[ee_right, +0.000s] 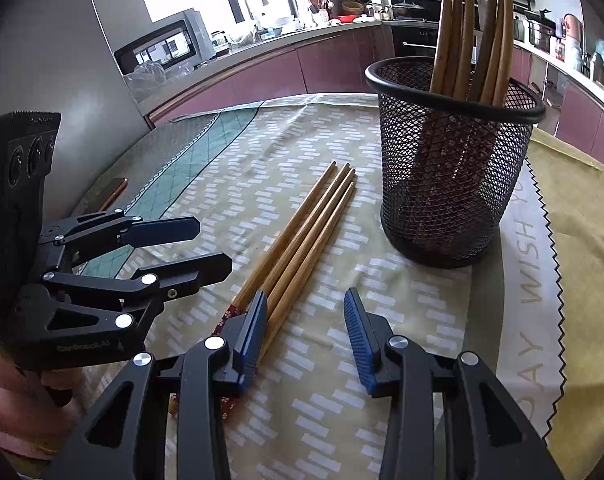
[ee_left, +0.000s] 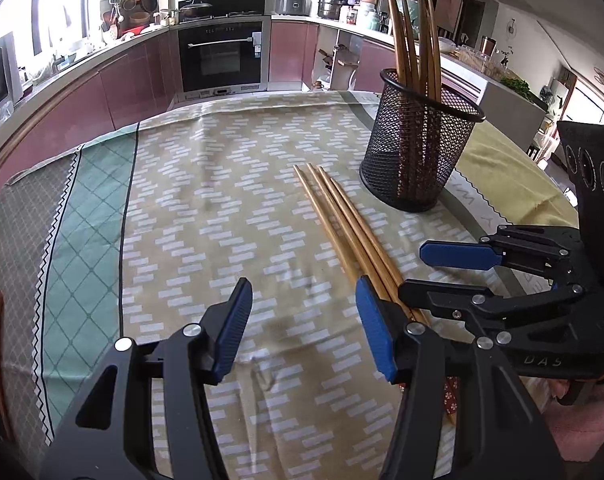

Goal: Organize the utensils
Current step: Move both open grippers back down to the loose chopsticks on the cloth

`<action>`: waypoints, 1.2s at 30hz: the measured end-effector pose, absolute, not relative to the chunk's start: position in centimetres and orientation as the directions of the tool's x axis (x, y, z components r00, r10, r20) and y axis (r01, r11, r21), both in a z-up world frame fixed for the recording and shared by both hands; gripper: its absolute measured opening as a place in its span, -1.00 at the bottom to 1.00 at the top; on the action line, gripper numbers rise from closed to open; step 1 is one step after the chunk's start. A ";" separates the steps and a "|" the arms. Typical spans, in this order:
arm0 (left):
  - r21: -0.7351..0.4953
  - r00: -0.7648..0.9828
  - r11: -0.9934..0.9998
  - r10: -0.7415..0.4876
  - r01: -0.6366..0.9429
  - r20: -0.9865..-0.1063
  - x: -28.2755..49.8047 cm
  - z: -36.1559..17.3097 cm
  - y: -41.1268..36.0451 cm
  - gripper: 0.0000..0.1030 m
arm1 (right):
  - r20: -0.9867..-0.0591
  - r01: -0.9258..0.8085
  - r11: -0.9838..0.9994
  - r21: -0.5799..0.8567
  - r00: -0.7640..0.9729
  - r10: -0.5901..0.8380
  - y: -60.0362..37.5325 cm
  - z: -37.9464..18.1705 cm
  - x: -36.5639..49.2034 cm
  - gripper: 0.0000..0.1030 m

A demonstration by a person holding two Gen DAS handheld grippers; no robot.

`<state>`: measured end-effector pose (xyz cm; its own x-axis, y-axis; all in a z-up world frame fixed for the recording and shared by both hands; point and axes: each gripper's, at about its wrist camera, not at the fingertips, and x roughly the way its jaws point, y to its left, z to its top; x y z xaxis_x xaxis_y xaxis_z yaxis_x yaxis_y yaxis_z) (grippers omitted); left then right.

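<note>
Both grippers angled down toward the desk (ee_left: 206,200), near its front edge, on either side of the four loose chopsticks (ee_right: 302,236).

Left gripper (ee_left: 303,320) parted about halfway, nothing between its fingers, only patterned cloth; right finger pad (ee_left: 375,336) just over the near ends of the chopsticks.

Right gripper (ee_right: 305,332) parted somewhat less, also empty; left finger pad (ee_right: 254,336) over the same near ends.

Chopsticks flat on the cloth, side by side, long axis running from the grippers away toward the mesh holder (ee_right: 453,168), narrow tips just short of its base. More chopsticks (ee_right: 467,28) upright in the holder, tips up.
</note>
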<state>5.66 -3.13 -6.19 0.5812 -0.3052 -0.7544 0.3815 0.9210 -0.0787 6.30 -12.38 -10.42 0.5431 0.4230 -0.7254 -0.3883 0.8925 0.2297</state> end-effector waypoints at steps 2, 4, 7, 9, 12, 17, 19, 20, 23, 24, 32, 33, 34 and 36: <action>-0.082 0.579 0.920 -0.308 0.382 -0.755 5.7 -6.2 -3.2 0.04 | -0.726 -0.388 0.894 0.226 0.545 0.420 -12.4 -10.4 6.3 -0.26; -0.080 0.580 0.920 -0.307 0.383 -0.755 5.7 -6.2 -3.3 0.04 | -0.727 -0.386 0.896 0.221 0.547 0.415 -12.4 -10.4 6.3 -0.27; -0.082 0.579 0.919 -0.310 0.385 -0.754 5.8 -6.2 -3.4 0.04 | -0.730 -0.385 0.899 0.210 0.550 0.406 -12.4 -10.4 6.2 -0.27; -0.082 0.578 0.919 -0.310 0.386 -0.755 5.8 -6.3 -3.4 0.05 | -0.733 -0.383 0.902 0.199 0.553 0.397 -12.2 -10.4 6.2 -0.28; -0.081 0.575 0.916 -0.313 0.393 -0.756 5.9 -6.4 -3.6 0.06 | -0.739 -0.380 0.905 0.189 0.552 0.386 -12.2 -10.4 6.3 -0.34; -0.074 0.572 0.908 -0.320 0.412 -0.755 6.1 -6.4 -4.3 0.06 | -0.743 -0.374 0.908 0.189 0.550 0.381 -12.4 -10.3 6.3 -0.40; -0.070 0.569 0.906 -0.321 0.418 -0.757 6.2 -6.6 -4.5 0.06 | -0.743 -0.370 0.909 0.190 0.551 0.380 -12.6 -10.3 6.3 -0.40; -0.065 0.568 0.906 -0.317 0.419 -0.760 6.4 -6.7 -4.7 0.06 | -0.743 -0.369 0.909 0.191 0.551 0.380 -12.7 -10.3 6.3 -0.40; -0.065 0.556 0.905 -0.313 0.419 -0.770 6.7 -7.0 -5.1 0.06 | -0.742 -0.366 0.910 0.194 0.552 0.380 -13.0 -10.4 6.0 -0.40; -0.063 0.554 0.906 -0.311 0.420 -0.772 6.8 -7.1 -5.2 0.06 | -0.742 -0.365 0.910 0.195 0.552 0.381 -13.0 -10.4 6.0 -0.40; -0.052 0.549 0.909 -0.294 0.413 -0.782 7.1 -7.5 -5.5 -0.04 | -0.740 -0.366 0.910 0.196 0.553 0.382 -13.3 -10.5 6.0 -0.40; -0.048 0.549 0.910 -0.290 0.413 -0.784 7.1 -7.6 -5.5 -0.06 | -0.740 -0.366 0.910 0.197 0.553 0.382 -13.3 -10.5 6.0 -0.40; -0.046 0.550 0.911 -0.287 0.411 -0.784 7.2 -7.6 -5.5 -0.11 | -0.740 -0.366 0.910 0.196 0.553 0.382 -13.3 -10.4 6.0 -0.40; -0.043 0.552 0.914 -0.281 0.404 -0.785 7.2 -7.7 -5.4 -0.20 | -0.741 -0.365 0.910 0.196 0.553 0.381 -13.3 -10.5 6.0 -0.40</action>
